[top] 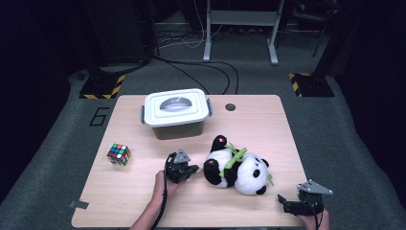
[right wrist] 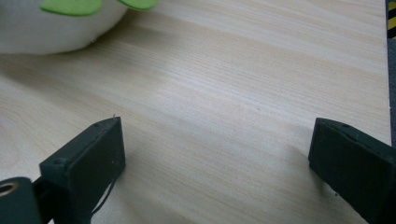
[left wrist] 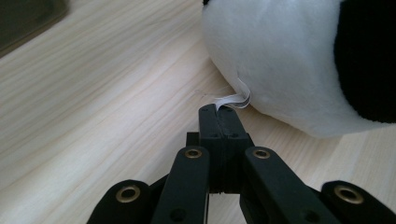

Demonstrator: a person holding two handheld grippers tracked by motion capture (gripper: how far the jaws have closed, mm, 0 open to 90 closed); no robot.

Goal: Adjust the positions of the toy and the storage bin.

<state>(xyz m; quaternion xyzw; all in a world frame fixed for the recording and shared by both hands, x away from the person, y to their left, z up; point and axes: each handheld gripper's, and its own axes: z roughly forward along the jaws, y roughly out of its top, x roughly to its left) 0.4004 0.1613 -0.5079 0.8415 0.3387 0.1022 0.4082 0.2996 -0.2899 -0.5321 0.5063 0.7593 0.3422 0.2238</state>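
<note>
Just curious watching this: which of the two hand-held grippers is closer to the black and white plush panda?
Left. The left gripper sits shut right beside the black and white plush panda, at its white tag. The right gripper sits open, apart, near the table's corner.

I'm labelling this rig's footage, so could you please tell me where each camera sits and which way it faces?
High view: above the person's side, looking forward and down on the table; forearms, left gripper and right gripper enter from below.
Left gripper view: rides that gripper, looking along shut jaws at the plush panda and its white tag.
Right gripper view: looks along open jaws over bare wood.
Shared: the panda shows in all three.
</note>
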